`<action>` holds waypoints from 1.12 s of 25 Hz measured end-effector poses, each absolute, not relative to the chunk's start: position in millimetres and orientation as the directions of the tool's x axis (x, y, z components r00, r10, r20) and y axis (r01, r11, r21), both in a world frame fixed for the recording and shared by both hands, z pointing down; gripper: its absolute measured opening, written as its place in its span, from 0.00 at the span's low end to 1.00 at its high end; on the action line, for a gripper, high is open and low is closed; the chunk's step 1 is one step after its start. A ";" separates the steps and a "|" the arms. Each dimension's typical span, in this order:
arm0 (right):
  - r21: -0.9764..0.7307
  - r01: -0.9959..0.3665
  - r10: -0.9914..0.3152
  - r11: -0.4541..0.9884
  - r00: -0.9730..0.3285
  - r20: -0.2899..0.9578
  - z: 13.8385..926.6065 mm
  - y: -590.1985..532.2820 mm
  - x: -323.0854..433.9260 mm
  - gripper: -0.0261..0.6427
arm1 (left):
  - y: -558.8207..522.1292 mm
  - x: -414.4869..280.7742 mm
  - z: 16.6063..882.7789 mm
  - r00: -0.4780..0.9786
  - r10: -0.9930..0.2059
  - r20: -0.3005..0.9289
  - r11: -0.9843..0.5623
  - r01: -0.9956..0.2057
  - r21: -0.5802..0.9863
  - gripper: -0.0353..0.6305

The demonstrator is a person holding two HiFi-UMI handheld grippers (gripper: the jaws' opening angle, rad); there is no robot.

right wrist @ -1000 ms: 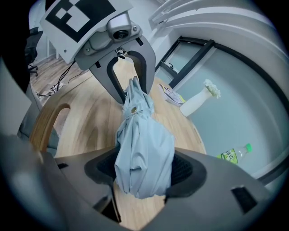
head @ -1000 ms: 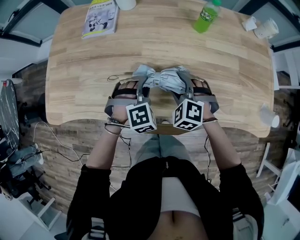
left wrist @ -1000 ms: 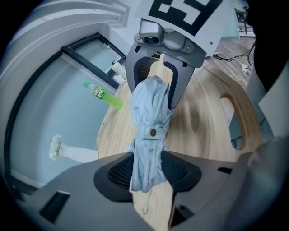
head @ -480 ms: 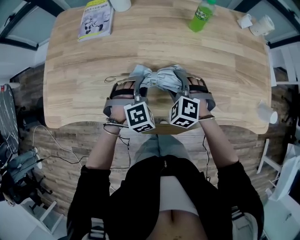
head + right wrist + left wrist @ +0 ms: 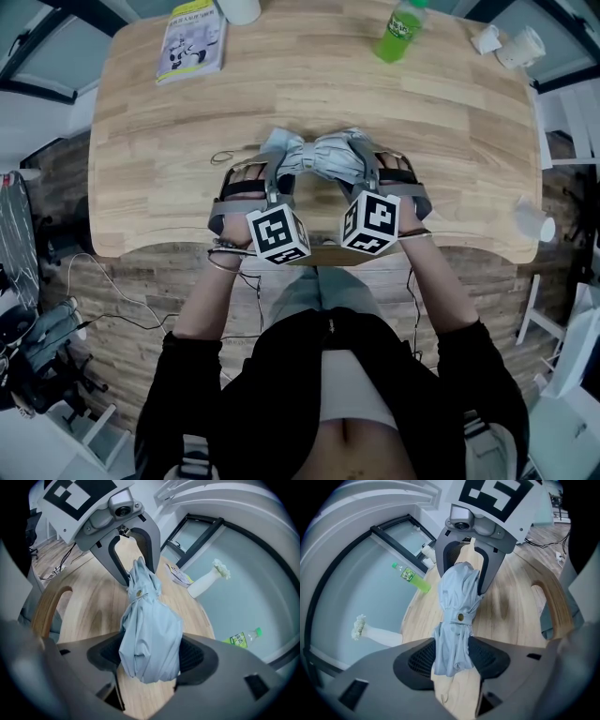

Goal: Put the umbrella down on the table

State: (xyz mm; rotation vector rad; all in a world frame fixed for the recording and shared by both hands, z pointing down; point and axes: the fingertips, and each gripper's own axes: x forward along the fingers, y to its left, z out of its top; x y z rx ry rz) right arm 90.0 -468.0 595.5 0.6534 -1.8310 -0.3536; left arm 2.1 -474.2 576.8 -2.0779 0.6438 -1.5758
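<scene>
- Between the two claws in the head view, the folded pale grey-blue fabric umbrella lies crosswise on the light wooden plank table. One end sits in the left claw and the other in the right claw.
- Left gripper view: this claw's jaws have just been opening. The thin, limp end of the umbrella fills the gap and touches both ribbed dark pads, so the hold looks slackened but not let go. I judge the set-down done and the release begun. Ahead of the claw, a cloth strap with a small brass snap button cinches the creased folds. A green plastic bottle stands far beyond, to the left.
- Right gripper view: the right claw is clamped on the thicker, rounded end of the bundle, whose soft cloth bulges against both pads. Smooth wood grain shows just beneath it. This claw probably has to open next.
</scene>
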 end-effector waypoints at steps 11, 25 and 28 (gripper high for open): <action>0.575 -0.259 -0.629 0.776 -0.254 0.735 573.9 -457.9 93.2 0.53 | -465.6 4.8 544.8 0.285 -0.671 0.684 -0.734 -0.124 -0.668 0.37; 0.620 -0.315 -0.694 0.719 -0.267 0.669 545.6 -448.8 91.2 0.53 | -446.0 10.4 514.4 0.318 -0.696 0.643 -0.716 -0.245 -0.654 0.35; 0.615 -0.355 -0.708 0.703 -0.276 0.650 538.0 -447.7 91.4 0.53 | -444.4 10.5 507.6 0.319 -0.709 0.629 -0.705 -0.279 -0.652 0.34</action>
